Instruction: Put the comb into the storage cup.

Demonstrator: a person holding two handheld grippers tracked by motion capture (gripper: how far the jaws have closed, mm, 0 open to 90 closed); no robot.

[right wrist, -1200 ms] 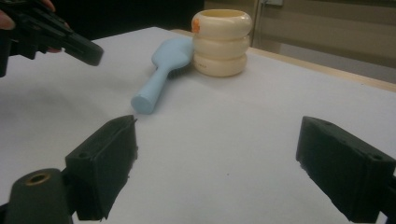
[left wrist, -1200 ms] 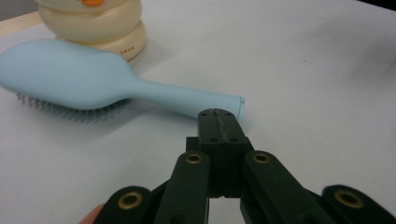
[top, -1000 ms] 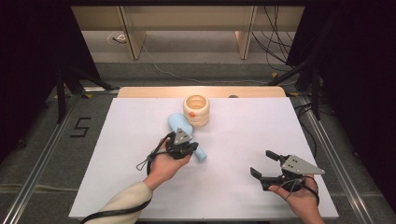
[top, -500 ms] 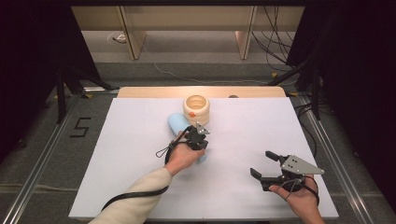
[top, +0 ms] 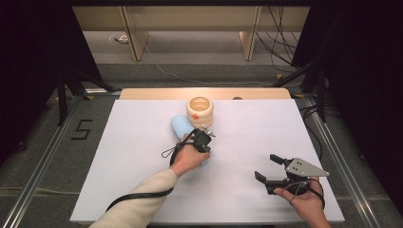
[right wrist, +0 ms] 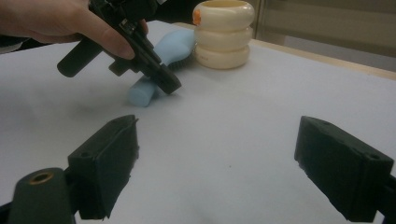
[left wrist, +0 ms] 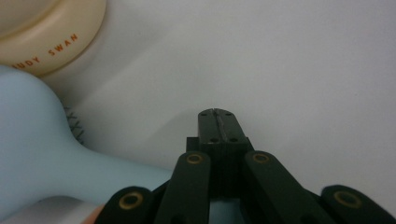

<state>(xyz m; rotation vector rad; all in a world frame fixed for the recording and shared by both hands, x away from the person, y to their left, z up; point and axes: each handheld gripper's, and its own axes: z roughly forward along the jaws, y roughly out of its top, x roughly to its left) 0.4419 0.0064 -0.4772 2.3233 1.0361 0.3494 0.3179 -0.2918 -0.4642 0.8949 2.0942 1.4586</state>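
Observation:
A light blue hairbrush (top: pixel 180 126) lies bristles down on the white table top (top: pixel 138 190), with its head next to a cream ringed container (top: pixel 200 110). My left gripper (top: pixel 207 134) hovers low over the brush handle. In the left gripper view its jaws are shut with nothing between them; the left gripper (left wrist: pixel 217 114) points at bare table just right of the hairbrush (left wrist: pixel 32 140), below the container (left wrist: pixel 46 37). My right gripper (top: pixel 267 166) rests at the front right, open and empty. The right gripper view looks between the open right gripper (right wrist: pixel 224 163) at the brush handle (right wrist: pixel 142 93), the container (right wrist: pixel 224 32) and the left gripper (right wrist: pixel 170 86).
A wooden strip (top: pixel 157 93) runs along the table's far edge. Metal rails and a floor mark "5" (top: pixel 81 129) lie to the left. Cables trail on the floor behind the table.
My left hand has moved right and a little away from me, along the brush toward the cream container, jaws staying shut. The right gripper has kept still.

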